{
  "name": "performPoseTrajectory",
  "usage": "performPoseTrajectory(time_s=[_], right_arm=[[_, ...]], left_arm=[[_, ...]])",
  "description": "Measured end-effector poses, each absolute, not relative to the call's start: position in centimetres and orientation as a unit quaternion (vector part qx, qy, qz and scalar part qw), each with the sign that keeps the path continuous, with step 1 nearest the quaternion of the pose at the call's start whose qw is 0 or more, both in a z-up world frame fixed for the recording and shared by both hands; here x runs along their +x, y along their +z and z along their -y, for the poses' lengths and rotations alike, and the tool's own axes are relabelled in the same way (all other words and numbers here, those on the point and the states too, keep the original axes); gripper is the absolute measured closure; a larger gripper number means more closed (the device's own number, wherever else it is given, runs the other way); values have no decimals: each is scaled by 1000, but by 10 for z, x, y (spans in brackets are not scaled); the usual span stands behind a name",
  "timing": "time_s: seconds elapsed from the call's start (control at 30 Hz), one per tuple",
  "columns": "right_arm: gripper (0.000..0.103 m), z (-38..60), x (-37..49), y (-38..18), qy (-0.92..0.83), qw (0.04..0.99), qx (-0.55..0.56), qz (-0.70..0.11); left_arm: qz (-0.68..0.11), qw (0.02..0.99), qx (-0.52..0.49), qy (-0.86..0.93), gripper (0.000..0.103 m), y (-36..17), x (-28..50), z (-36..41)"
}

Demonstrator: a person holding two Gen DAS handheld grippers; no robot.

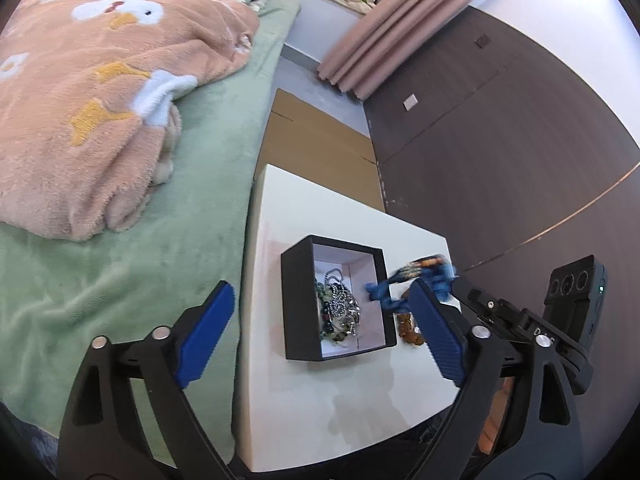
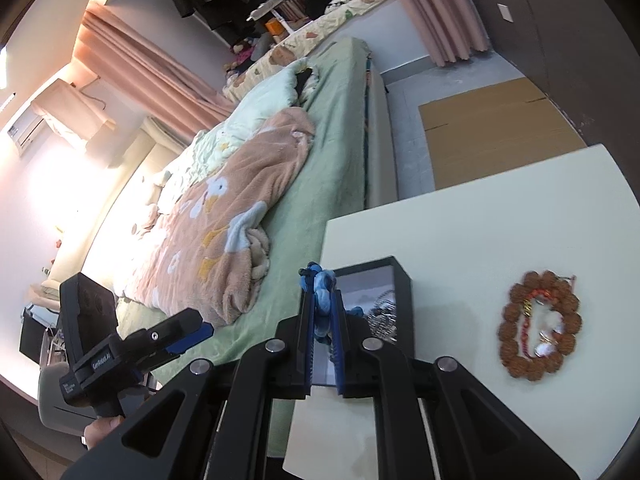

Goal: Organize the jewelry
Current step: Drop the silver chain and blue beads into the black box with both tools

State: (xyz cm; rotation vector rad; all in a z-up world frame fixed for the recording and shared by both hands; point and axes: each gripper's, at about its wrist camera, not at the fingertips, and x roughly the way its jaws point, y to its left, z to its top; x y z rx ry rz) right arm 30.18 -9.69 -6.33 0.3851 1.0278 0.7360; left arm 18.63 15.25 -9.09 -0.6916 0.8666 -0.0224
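Clamping a blue beaded bracelet [image 2: 323, 304], the right gripper [image 2: 323, 320] hovers over the black jewelry box [image 1: 296, 304]; the left gripper [image 1: 320, 340] hangs spread, empty, beside the box.

Left tool [image 1: 320, 336] spread wide; right tool [image 2: 323, 332] clamped nearly closed.

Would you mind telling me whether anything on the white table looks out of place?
Yes: the brown bead bracelet lies loose on the white table, outside the black box that holds other jewelry. The right gripper, jaws shut on a blue beaded piece, hovers by the box.
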Motion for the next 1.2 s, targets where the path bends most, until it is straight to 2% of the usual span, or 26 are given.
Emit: performPoseTrajectory(time_s=[0.03, 0.07, 0.1, 0.13, 0.2, 0.33, 0.67, 1.03, 1.13, 1.2], right_arm=[[81, 94, 303, -63, 341, 790, 177, -478], [43, 91, 304, -64, 338, 787, 175, -485], [27, 91, 305, -65, 334, 787, 175, -488], [21, 92, 304, -63, 328, 793, 176, -482], [21, 98, 298, -57, 323, 810, 166, -460], [22, 114, 297, -61, 308, 811, 173, -467], [14, 181, 300, -74, 248, 825, 183, -474], [14, 243, 305, -98, 208, 825, 215, -479], [17, 257, 307, -110, 204, 821, 230, -481], [20, 265, 310, -120, 203, 818, 241, -482]], left_arm=[[-406, 852, -330, -11, 8, -90, 184, -154], [-402, 854, -330, -9, 5, -89, 182, -155], [-399, 855, -330, -8, 5, -89, 181, -156], [-399, 855, -331, -7, 5, -88, 181, -156], [-401, 854, -332, -5, 5, -89, 180, -158], [-401, 854, -332, -4, 5, -90, 181, -154], [-408, 857, -313, -26, 5, -86, 196, -119], [-431, 861, -257, -81, 6, -78, 221, -51], [-442, 859, -242, -91, 6, -79, 229, -32], [-449, 857, -235, -97, 13, -80, 235, -20]])
